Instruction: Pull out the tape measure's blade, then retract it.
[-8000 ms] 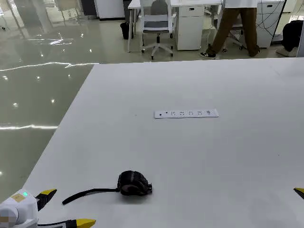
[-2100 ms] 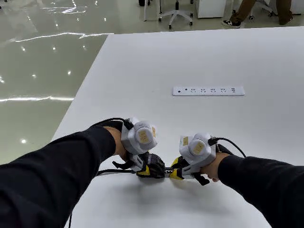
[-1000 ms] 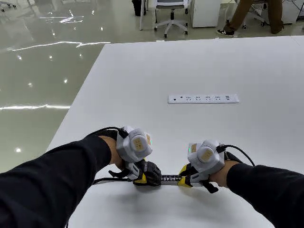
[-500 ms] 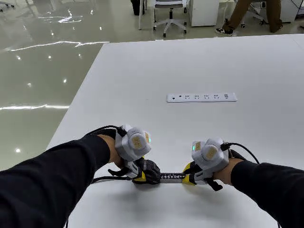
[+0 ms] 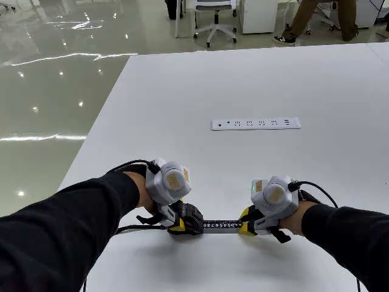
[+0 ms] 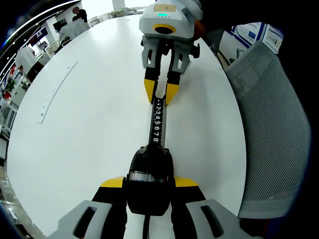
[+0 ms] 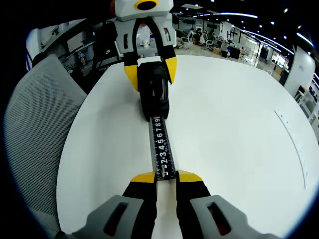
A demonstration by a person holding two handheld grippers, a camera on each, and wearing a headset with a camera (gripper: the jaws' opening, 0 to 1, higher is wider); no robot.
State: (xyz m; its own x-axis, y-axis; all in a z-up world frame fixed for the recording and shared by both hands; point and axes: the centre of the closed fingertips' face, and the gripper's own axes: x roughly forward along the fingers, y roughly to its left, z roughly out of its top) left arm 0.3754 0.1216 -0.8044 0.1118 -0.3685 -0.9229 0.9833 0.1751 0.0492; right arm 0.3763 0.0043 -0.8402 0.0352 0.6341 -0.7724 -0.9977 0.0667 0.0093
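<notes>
White tabletop [image 5: 243, 79], glossy floor [image 5: 48, 73] off its left edge, office chair [image 5: 209, 18] beyond; power strip [image 5: 256, 123] mid-table, well apart from my work; open surface ahead and to the right. Black tape measure [image 5: 189, 218] on the near side, clamped between my left gripper [image 5: 178, 227] jaws; its white-numbered blade [image 5: 222, 225] lies extended flat, tip pinched by my right gripper [image 5: 245, 229]

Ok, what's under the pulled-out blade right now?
Bare white table lies under the blade, from the tape measure case to the right hand-held gripper. Its jaws cover the blade's tip, so the end hook cannot be seen.
</notes>
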